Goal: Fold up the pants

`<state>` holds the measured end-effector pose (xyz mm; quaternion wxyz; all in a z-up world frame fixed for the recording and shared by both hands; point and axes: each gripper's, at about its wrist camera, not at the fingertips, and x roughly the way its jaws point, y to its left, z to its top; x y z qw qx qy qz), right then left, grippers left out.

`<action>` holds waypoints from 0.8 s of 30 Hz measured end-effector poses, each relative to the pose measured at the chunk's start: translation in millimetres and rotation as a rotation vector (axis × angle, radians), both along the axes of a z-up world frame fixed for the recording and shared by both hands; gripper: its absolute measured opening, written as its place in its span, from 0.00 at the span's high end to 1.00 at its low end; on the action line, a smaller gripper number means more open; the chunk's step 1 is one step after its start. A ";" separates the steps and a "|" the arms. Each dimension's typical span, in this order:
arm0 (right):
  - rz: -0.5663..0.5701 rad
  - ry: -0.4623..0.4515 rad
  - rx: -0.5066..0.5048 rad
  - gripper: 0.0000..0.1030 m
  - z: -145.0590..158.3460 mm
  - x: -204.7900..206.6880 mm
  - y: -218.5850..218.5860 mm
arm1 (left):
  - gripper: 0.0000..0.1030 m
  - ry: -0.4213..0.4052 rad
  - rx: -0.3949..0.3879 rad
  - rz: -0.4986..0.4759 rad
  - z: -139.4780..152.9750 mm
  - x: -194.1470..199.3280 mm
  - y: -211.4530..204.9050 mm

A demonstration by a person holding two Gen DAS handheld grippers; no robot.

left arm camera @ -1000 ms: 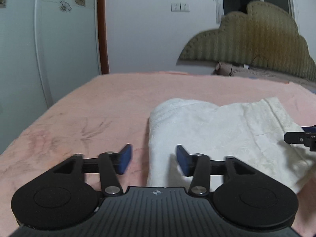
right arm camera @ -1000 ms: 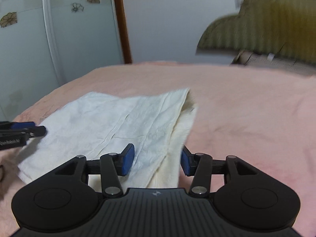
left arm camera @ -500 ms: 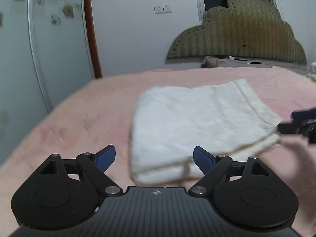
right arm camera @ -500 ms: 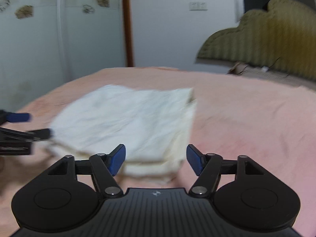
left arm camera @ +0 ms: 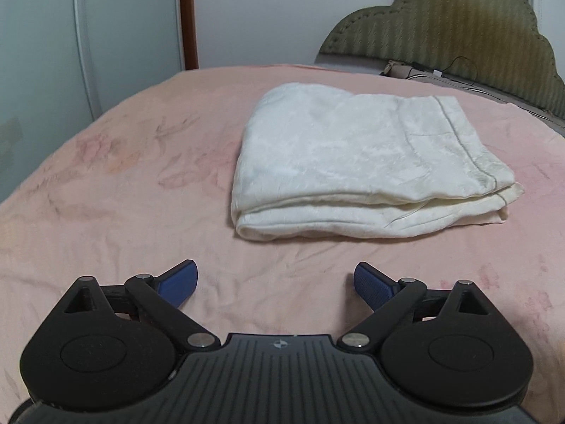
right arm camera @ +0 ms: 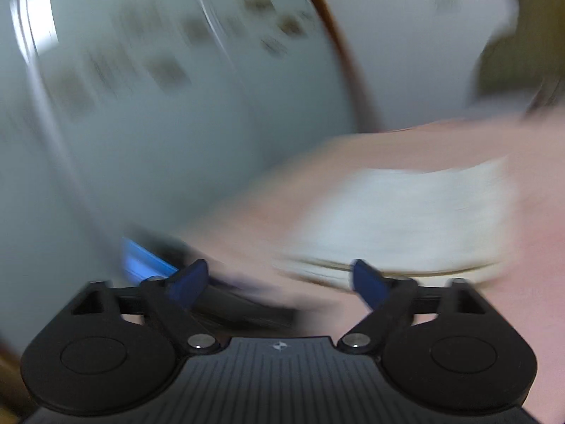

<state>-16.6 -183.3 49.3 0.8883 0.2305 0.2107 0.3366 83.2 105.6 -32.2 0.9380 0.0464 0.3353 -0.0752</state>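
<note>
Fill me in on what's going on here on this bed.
A person with a gripper in each hand is folding pants. The white pants lie folded in a neat stack on the pink bedspread, untouched. The left gripper sits short of the stack, jaws opening, nothing between them. The right gripper is opening too, also empty; its view is badly blurred.

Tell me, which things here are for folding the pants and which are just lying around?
For the job: the folded white pants; the left tool and right tool, both opening with nothing between them.

Just there: pink bedspread, green headboard, cables by the headboard.
</note>
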 end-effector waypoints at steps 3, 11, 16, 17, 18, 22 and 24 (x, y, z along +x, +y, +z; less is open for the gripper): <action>-0.017 0.007 0.204 0.00 -2.0 6.8 -14.9 | 0.01 -0.014 0.016 0.025 -2.9 1.3 -1.4; -0.386 0.162 -0.267 0.00 -45.4 36.5 17.7 | 0.00 -0.030 0.060 0.051 -7.6 1.5 -9.4; -0.364 0.133 -0.151 0.00 -33.3 25.0 17.6 | 0.00 -0.006 0.008 0.055 -7.7 5.3 -0.9; -0.374 0.116 -0.133 0.00 -27.7 19.4 17.0 | 0.00 -0.004 0.003 0.055 -7.6 5.6 -0.5; -0.375 0.108 -0.100 0.00 -24.2 16.2 15.3 | 0.00 -0.005 0.007 0.055 -7.6 5.4 -1.2; -0.266 0.167 0.197 0.00 -14.1 14.3 -5.8 | 0.00 -0.005 0.005 0.055 -7.5 5.5 -0.5; -0.218 0.225 0.340 0.00 -13.6 16.4 -10.7 | 0.00 -0.005 0.008 0.055 -7.5 5.2 -1.0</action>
